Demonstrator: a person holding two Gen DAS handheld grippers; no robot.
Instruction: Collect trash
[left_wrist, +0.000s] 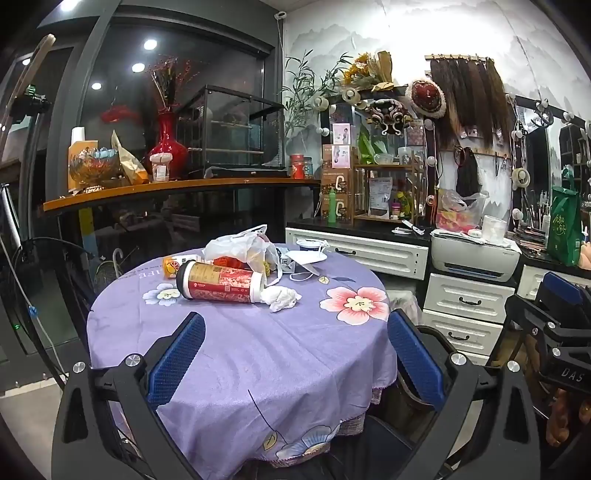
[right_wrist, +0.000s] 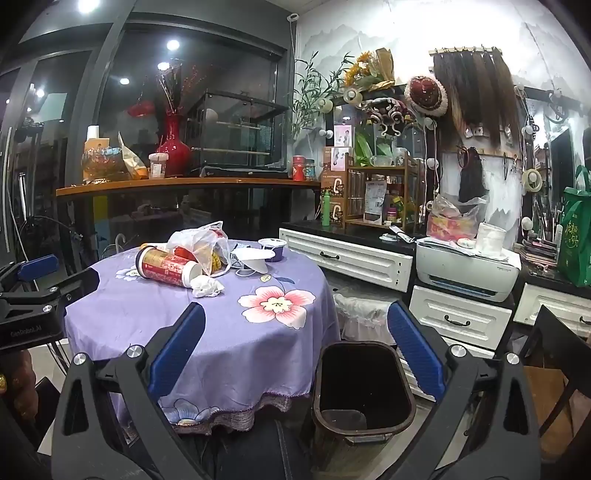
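Observation:
A round table with a purple floral cloth (left_wrist: 240, 350) (right_wrist: 221, 325) holds trash at its far side: a red and gold drink cup (left_wrist: 219, 282) (right_wrist: 168, 266) lying on its side, a crumpled white tissue (left_wrist: 282, 297) (right_wrist: 207, 287), a plastic bag (left_wrist: 243, 249) (right_wrist: 199, 242), a white face mask (left_wrist: 306, 258) (right_wrist: 253, 258) and a small purple tub (right_wrist: 272, 248). A dark empty bin (right_wrist: 364, 387) stands on the floor right of the table. My left gripper (left_wrist: 295, 332) is open over the table's near half. My right gripper (right_wrist: 295, 332) is open above the table edge and bin.
White drawer cabinets (right_wrist: 347, 258) and a printer (right_wrist: 467, 269) line the right wall. A wooden shelf (left_wrist: 177, 186) with a red vase (left_wrist: 168, 147) and glass case stands behind the table. A lined white basket (right_wrist: 364, 314) sits behind the bin.

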